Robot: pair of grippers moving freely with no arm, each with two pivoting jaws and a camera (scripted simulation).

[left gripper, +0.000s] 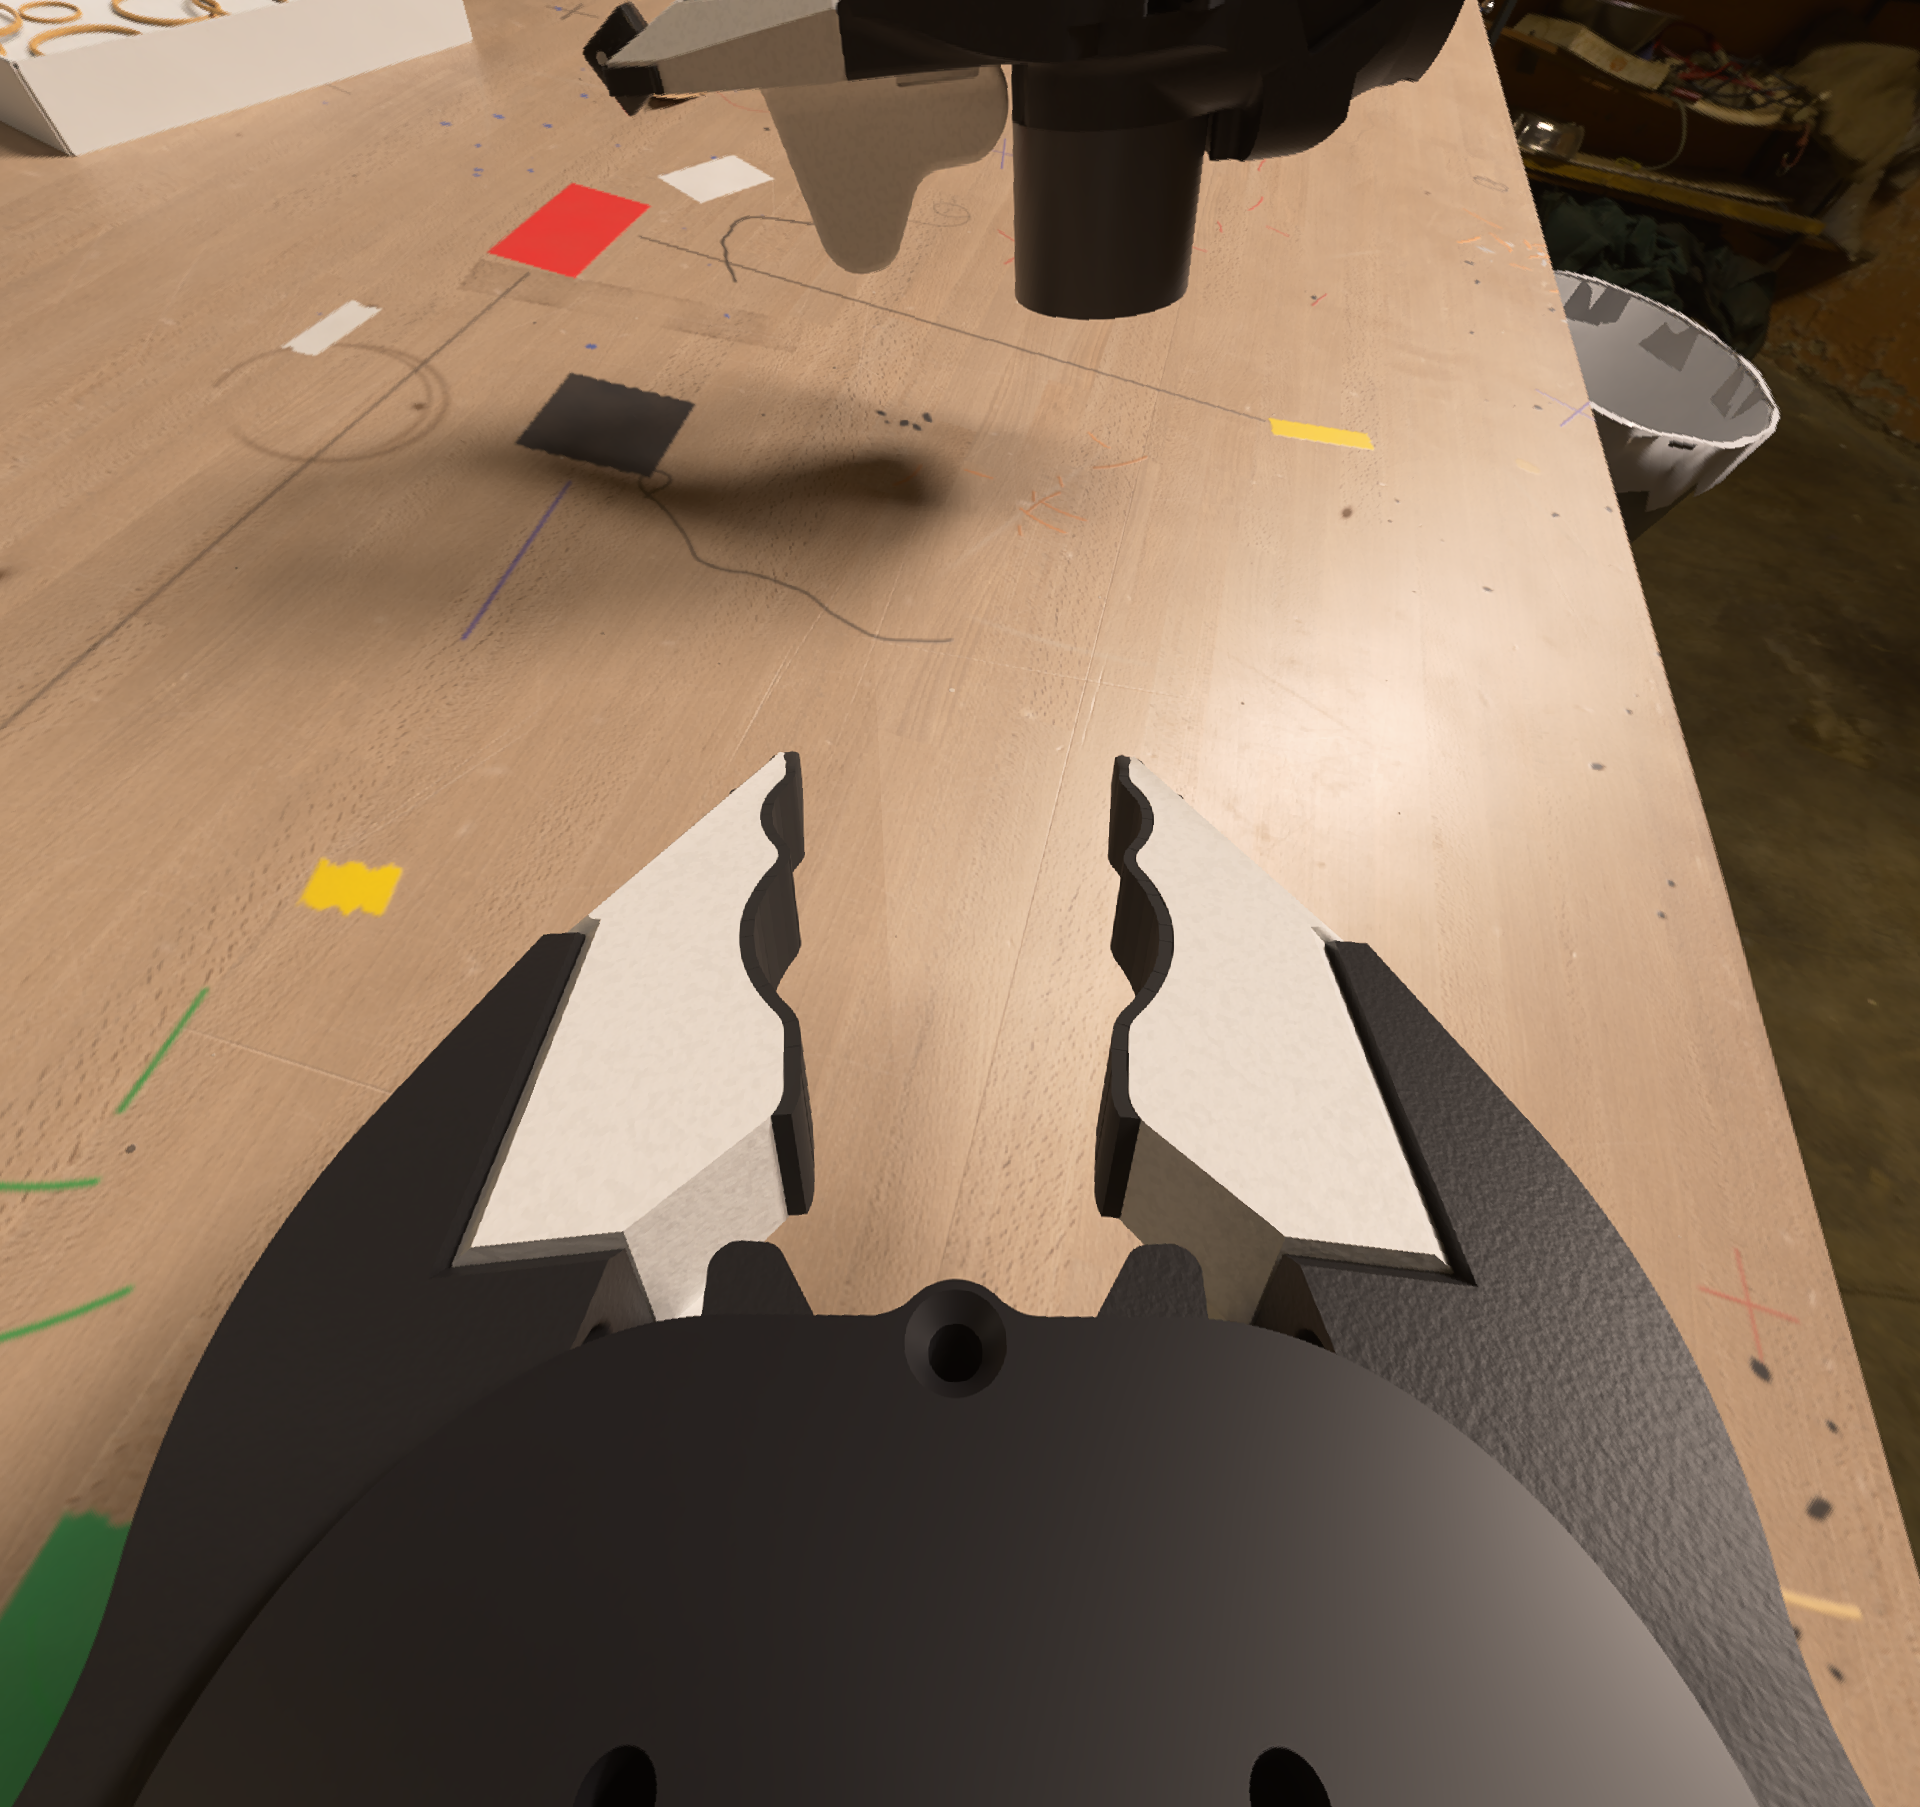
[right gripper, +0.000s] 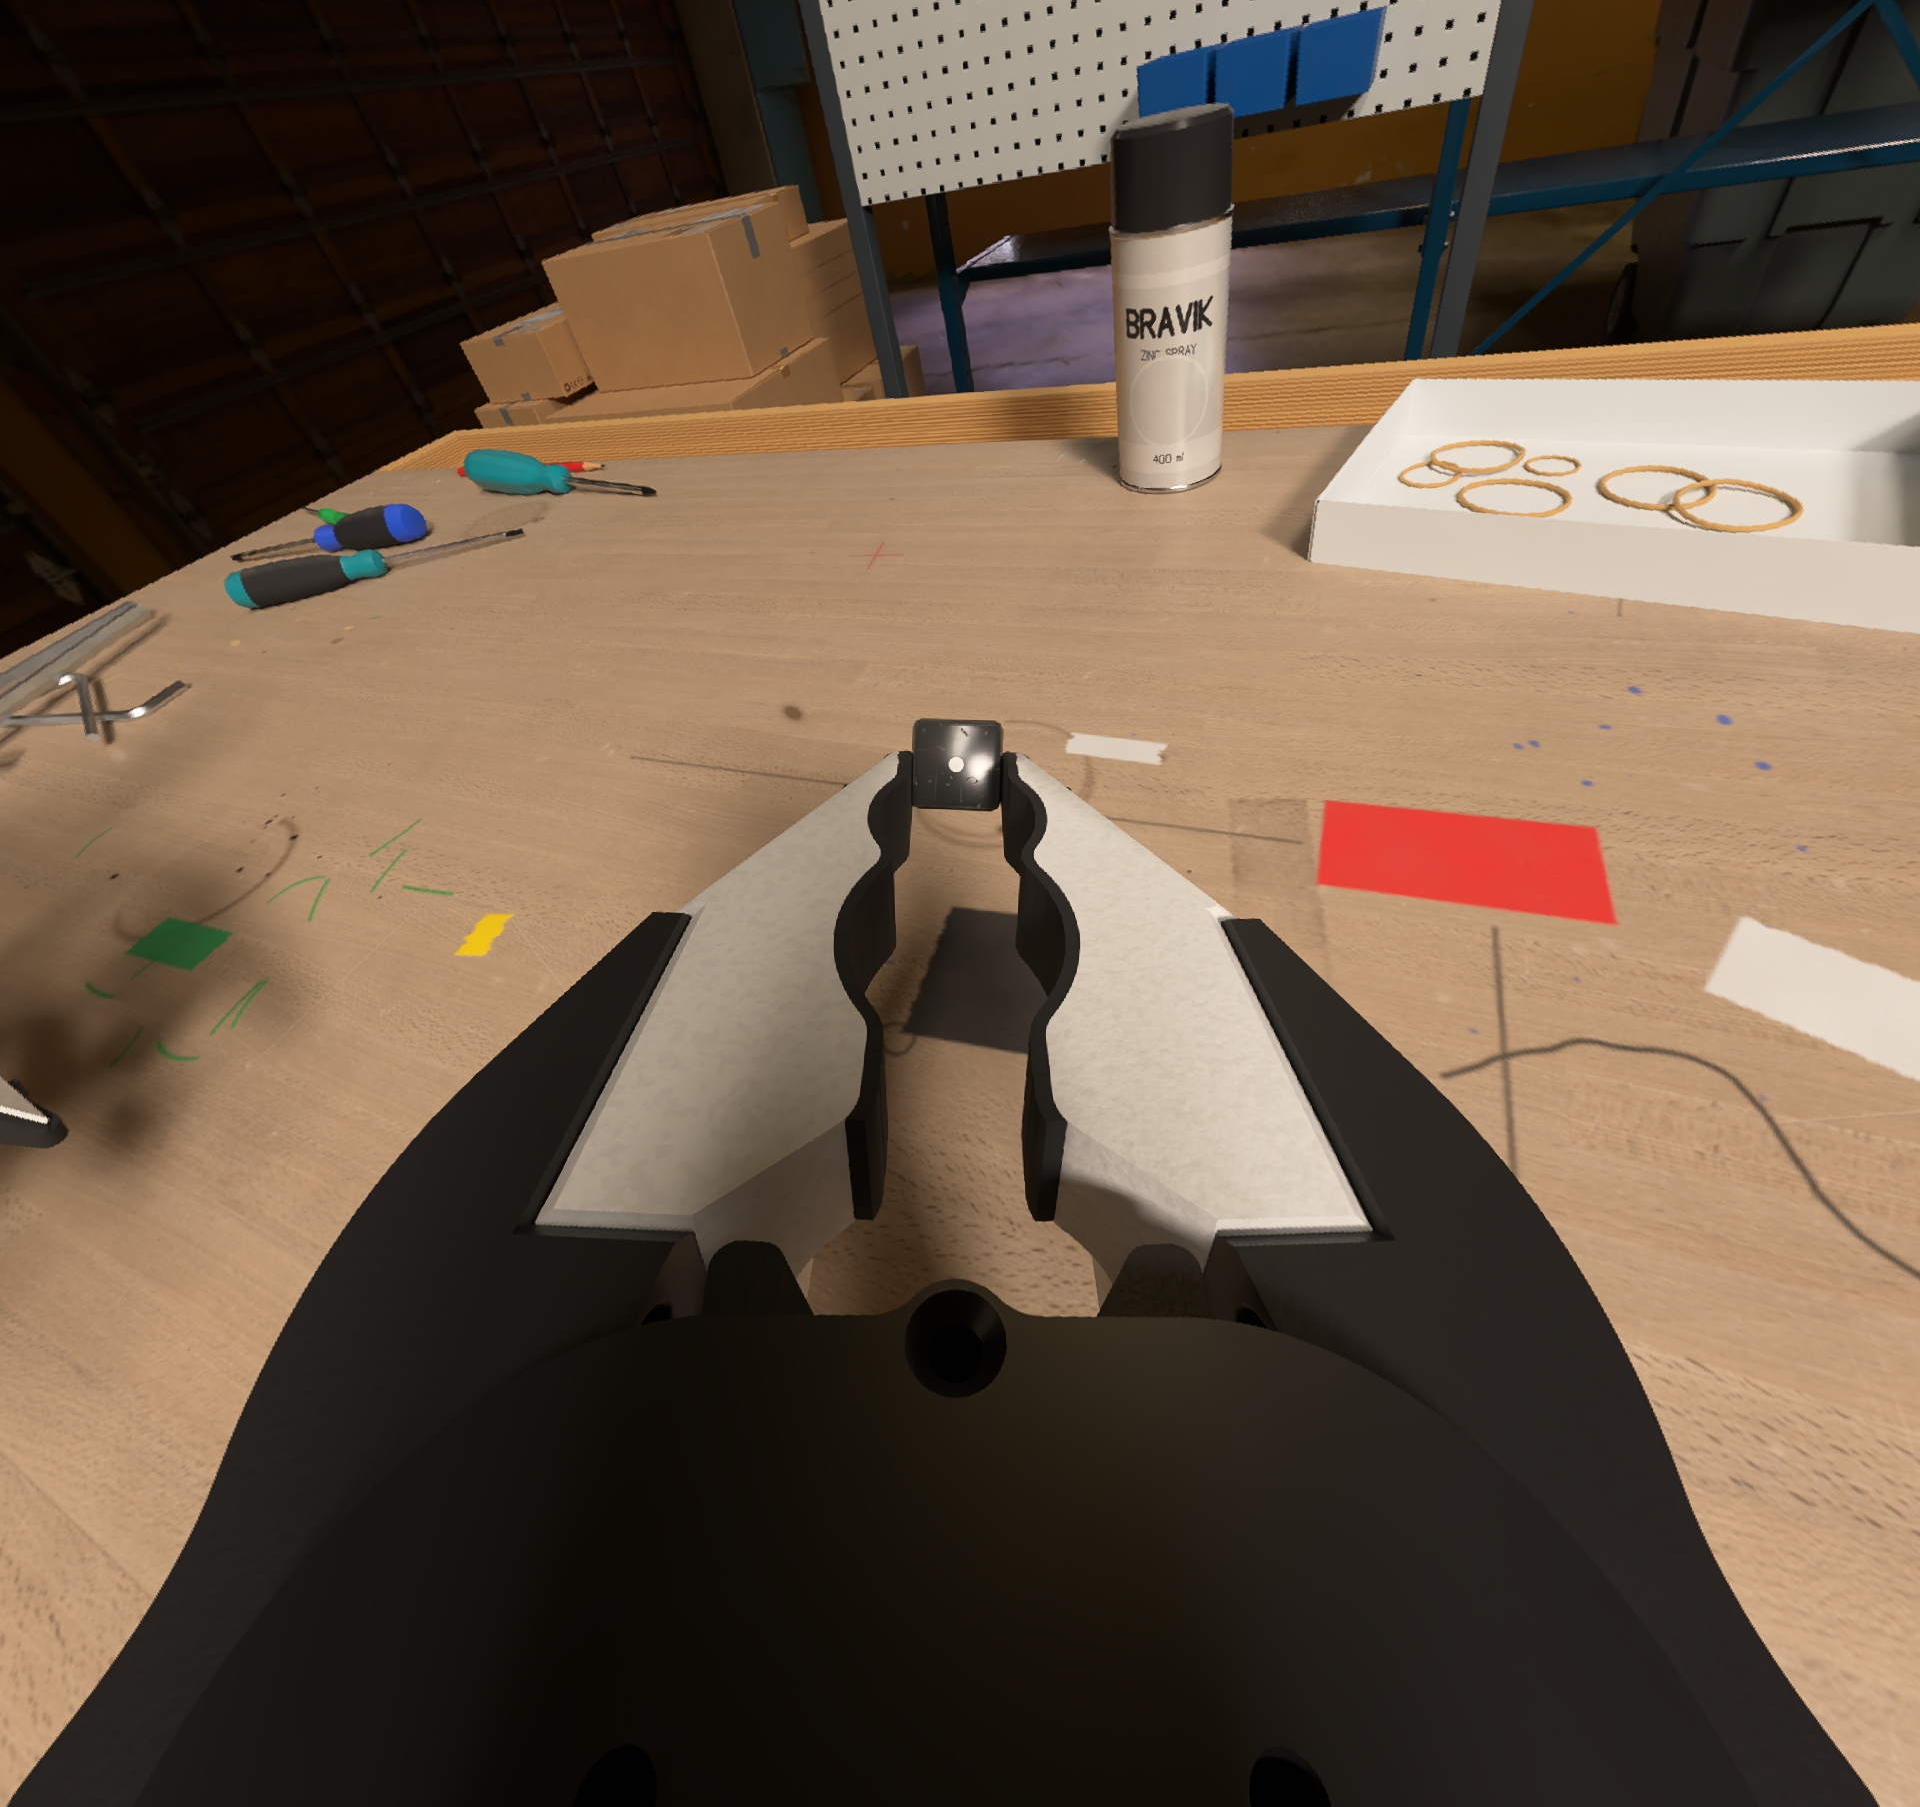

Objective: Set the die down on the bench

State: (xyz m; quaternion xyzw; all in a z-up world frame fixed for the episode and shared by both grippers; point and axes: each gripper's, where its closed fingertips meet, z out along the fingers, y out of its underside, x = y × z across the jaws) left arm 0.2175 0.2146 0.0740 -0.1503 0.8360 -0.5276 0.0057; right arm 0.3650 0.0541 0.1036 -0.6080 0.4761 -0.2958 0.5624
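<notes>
A small black die (right gripper: 957, 765) with one white pip facing me is pinched between the fingertips of my right gripper (right gripper: 957, 772), held above the wooden bench (right gripper: 935, 614). In the left wrist view the right gripper (left gripper: 620, 58) hovers well above the bench (left gripper: 1299, 718) at the top, with the die (left gripper: 615, 45) dark at its tip and its shadow on the wood below. My left gripper (left gripper: 956, 781) is open and empty, low over bare bench near the right edge.
A white tray (right gripper: 1558, 562) with rubber bands sits at the far right, also in the left wrist view (left gripper: 260, 74). A spray can (right gripper: 1169, 303), screwdrivers (right gripper: 343, 562) and hex keys (right gripper: 94, 708) lie far off. Coloured patches mark the bench, red (right gripper: 1465, 858). A grey bin (left gripper: 1673, 407) stands beyond the edge.
</notes>
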